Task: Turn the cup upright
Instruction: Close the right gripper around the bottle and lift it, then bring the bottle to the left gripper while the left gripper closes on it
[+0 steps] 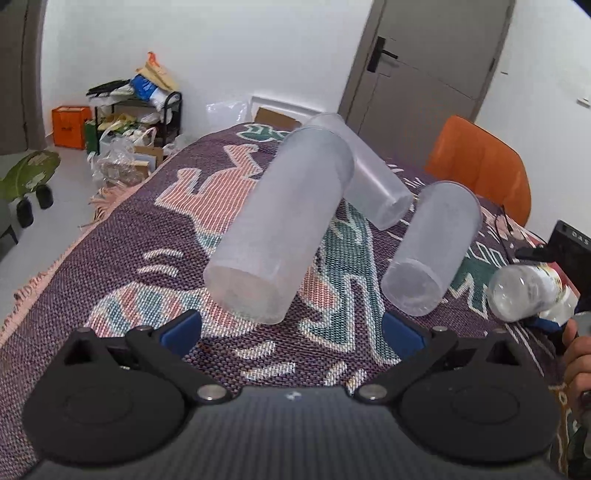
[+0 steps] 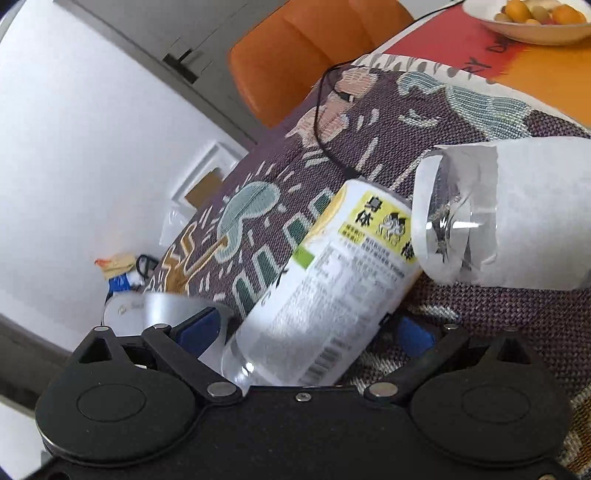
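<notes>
In the left wrist view three frosted plastic cups lie on their sides on the patterned woven cloth (image 1: 110, 266): a near one (image 1: 273, 229), one behind it (image 1: 369, 173), and one to the right (image 1: 432, 251). My left gripper (image 1: 291, 332) is open, its blue pads on either side just short of the near cup's base. At the far right a labelled clear glass (image 1: 524, 291) sits in my right gripper. In the right wrist view my right gripper (image 2: 314, 332) is shut on this labelled glass (image 2: 332, 280), held tilted. A paper-wrapped glass (image 2: 517, 218) lies beside it.
An orange chair (image 1: 484, 166) stands at the table's far side. A black cable (image 2: 325, 122) runs over the cloth. A bowl of fruit (image 2: 532, 18) sits on an orange-red mat. Clutter and a shelf (image 1: 136, 110) stand by the wall on the left, a door (image 1: 424, 66) behind.
</notes>
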A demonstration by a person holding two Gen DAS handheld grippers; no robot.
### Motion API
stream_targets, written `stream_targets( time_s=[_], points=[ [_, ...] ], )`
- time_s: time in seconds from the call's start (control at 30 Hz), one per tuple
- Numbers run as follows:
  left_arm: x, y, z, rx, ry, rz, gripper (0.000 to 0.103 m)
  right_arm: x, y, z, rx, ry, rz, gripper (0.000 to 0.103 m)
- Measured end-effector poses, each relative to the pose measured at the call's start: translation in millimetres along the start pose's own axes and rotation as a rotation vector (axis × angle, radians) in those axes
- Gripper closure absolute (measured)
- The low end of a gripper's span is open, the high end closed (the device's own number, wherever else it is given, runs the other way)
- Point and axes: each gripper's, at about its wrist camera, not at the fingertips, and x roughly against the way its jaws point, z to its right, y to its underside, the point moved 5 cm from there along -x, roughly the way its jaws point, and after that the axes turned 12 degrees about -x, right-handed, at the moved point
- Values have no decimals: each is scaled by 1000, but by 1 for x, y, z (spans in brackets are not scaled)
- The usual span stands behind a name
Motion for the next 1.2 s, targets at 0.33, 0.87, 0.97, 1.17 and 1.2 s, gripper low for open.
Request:
stream_targets(
  time_s=[0.33,0.87,0.97,1.17,1.2],
  points=[
    [10,2,-1,53,1,2,0,23,2,14,21,5,-11,45],
    [55,2,1,43,53,60,0,95,60,12,227,-114,-83,44],
    [62,5,2,53,78,63,1,102,75,8,258,-136,-110,44],
    [74,10,1,64,106,57,1,110,102,1,322,-164,-167,44],
    [76,11,1,67,113,52,1,111,108,-1,340,-167,-179,44]
  ],
)
